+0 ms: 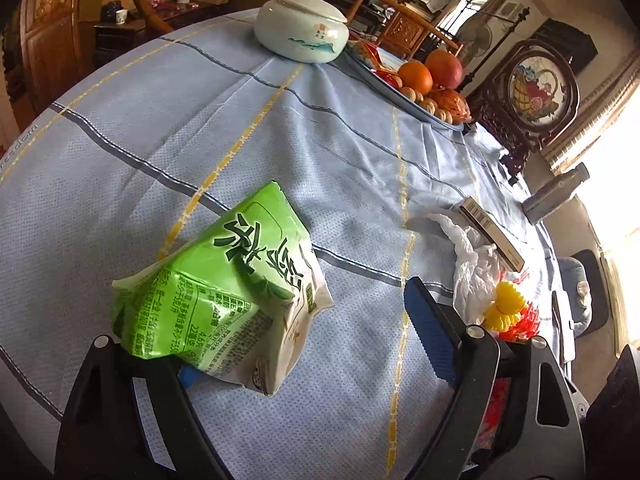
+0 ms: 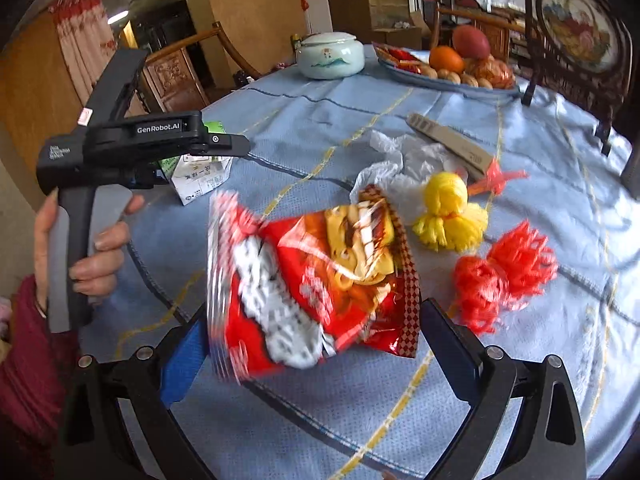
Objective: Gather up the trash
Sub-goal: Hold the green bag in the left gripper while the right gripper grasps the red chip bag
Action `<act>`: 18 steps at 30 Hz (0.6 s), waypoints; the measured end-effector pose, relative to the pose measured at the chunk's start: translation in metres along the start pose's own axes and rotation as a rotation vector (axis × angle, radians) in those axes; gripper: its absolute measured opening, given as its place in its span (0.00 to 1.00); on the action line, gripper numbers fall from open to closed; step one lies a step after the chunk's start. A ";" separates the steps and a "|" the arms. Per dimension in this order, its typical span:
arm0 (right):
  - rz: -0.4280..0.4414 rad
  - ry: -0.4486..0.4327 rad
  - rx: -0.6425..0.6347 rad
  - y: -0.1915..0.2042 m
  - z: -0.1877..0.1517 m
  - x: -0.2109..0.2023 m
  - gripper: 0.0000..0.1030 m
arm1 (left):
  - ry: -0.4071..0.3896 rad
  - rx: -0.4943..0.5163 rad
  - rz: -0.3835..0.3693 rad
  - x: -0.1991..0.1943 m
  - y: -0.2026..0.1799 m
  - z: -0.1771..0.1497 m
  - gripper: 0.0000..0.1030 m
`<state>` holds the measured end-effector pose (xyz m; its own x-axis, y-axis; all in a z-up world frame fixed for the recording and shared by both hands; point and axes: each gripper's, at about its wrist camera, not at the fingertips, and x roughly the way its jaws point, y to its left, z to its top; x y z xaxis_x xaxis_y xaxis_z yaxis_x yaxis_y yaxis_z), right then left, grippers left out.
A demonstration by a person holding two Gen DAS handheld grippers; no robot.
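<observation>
A crumpled green drink carton (image 1: 224, 284) lies on the blue checked tablecloth (image 1: 160, 140), its near end over the left finger of my left gripper (image 1: 276, 320). That gripper stands open, and its right pad is clear of the carton. In the right wrist view a red snack bag (image 2: 312, 292), blurred and tilted, spans the pads of my right gripper (image 2: 316, 312) just above the cloth. A hand (image 2: 100, 248) holds the left gripper's handle beside the carton (image 2: 200, 180).
A white plastic bag (image 2: 392, 156), a flat cardboard box (image 2: 448, 140), a yellow pompom (image 2: 448, 216) and a red tassel (image 2: 504, 272) lie to the right. A grey bottle (image 1: 556, 194), a white lidded jar (image 1: 302, 26), a fruit plate (image 2: 440, 84) and a framed screen (image 1: 540, 88) stand farther back.
</observation>
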<state>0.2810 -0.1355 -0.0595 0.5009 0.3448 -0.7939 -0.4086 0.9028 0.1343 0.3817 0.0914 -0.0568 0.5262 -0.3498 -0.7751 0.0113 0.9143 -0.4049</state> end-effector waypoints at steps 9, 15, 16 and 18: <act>0.047 0.047 0.023 -0.008 0.014 0.026 0.94 | 0.010 0.013 -0.021 0.002 -0.003 -0.001 0.81; 0.108 -0.085 0.087 -0.020 0.017 0.000 0.49 | -0.024 0.033 -0.059 -0.006 -0.006 -0.001 0.56; 0.114 -0.095 0.098 -0.023 0.016 -0.002 0.49 | -0.029 0.033 -0.073 -0.007 -0.007 -0.001 0.49; 0.133 -0.104 0.121 -0.029 0.016 -0.005 0.49 | -0.041 0.031 -0.102 -0.011 -0.006 0.000 0.43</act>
<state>0.3027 -0.1595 -0.0503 0.5272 0.4821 -0.6998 -0.3848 0.8697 0.3093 0.3759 0.0893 -0.0461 0.5556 -0.4334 -0.7096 0.0923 0.8803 -0.4654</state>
